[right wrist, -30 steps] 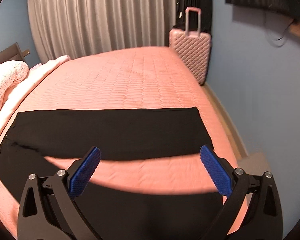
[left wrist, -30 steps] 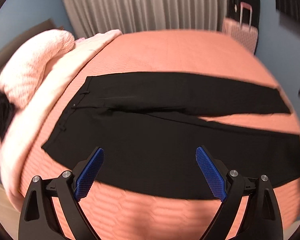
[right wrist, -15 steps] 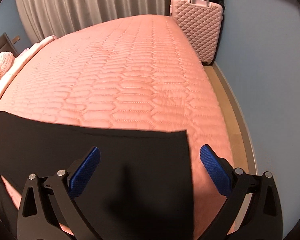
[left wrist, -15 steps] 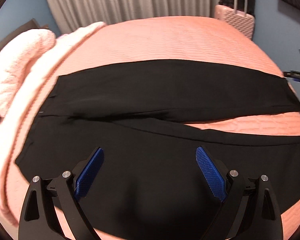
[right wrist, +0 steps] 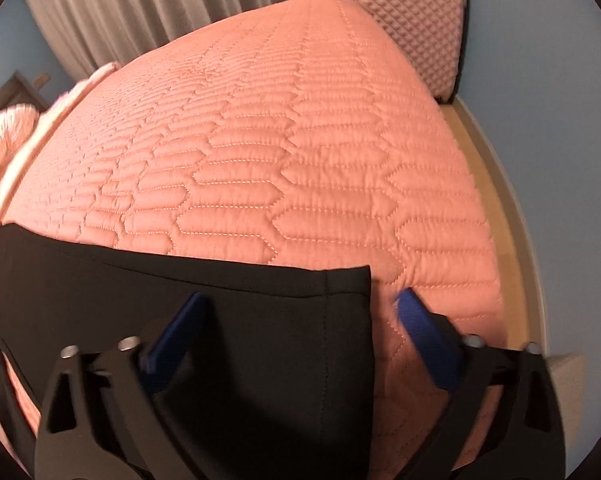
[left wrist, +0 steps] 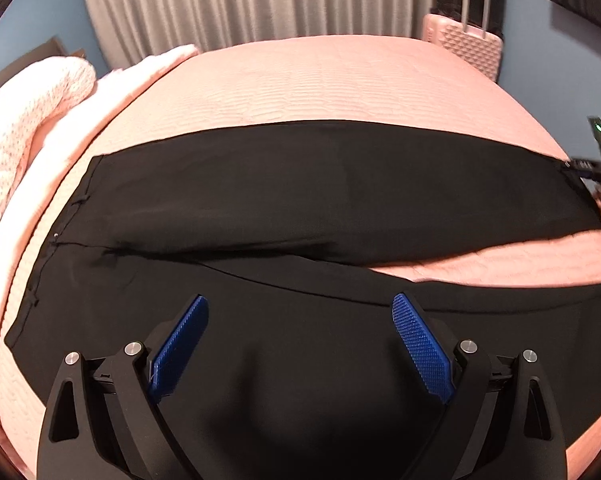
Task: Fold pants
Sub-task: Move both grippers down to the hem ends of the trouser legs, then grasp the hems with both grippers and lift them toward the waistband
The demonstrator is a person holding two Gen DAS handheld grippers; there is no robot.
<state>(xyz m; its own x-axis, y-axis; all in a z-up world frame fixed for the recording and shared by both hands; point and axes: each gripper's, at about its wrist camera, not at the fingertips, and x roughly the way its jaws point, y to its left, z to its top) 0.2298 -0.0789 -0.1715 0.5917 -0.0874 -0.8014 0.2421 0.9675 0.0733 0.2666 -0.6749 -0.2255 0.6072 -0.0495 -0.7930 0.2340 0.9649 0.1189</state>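
Black pants [left wrist: 300,208] lie flat on a pink quilted bed [left wrist: 320,80], waistband at the left, both legs running right with a wedge of quilt between them. My left gripper [left wrist: 300,336] is open, hovering over the near leg's thigh. My right gripper [right wrist: 300,328] is open and low over the far leg's hem [right wrist: 340,320]; the left finger is over cloth, the right finger over quilt. The right gripper also shows at the left wrist view's right edge [left wrist: 592,168].
A pale pink blanket and pillow [left wrist: 32,128] are heaped at the bed's left. A pink suitcase [right wrist: 412,16] stands by the blue wall at the far right. The bed's right edge drops to a wooden floor [right wrist: 512,208]. Grey curtains [left wrist: 260,0] hang behind.
Both grippers moved forward and lower over the pants. The right gripper travelled to the far leg's hem. Both stayed open.
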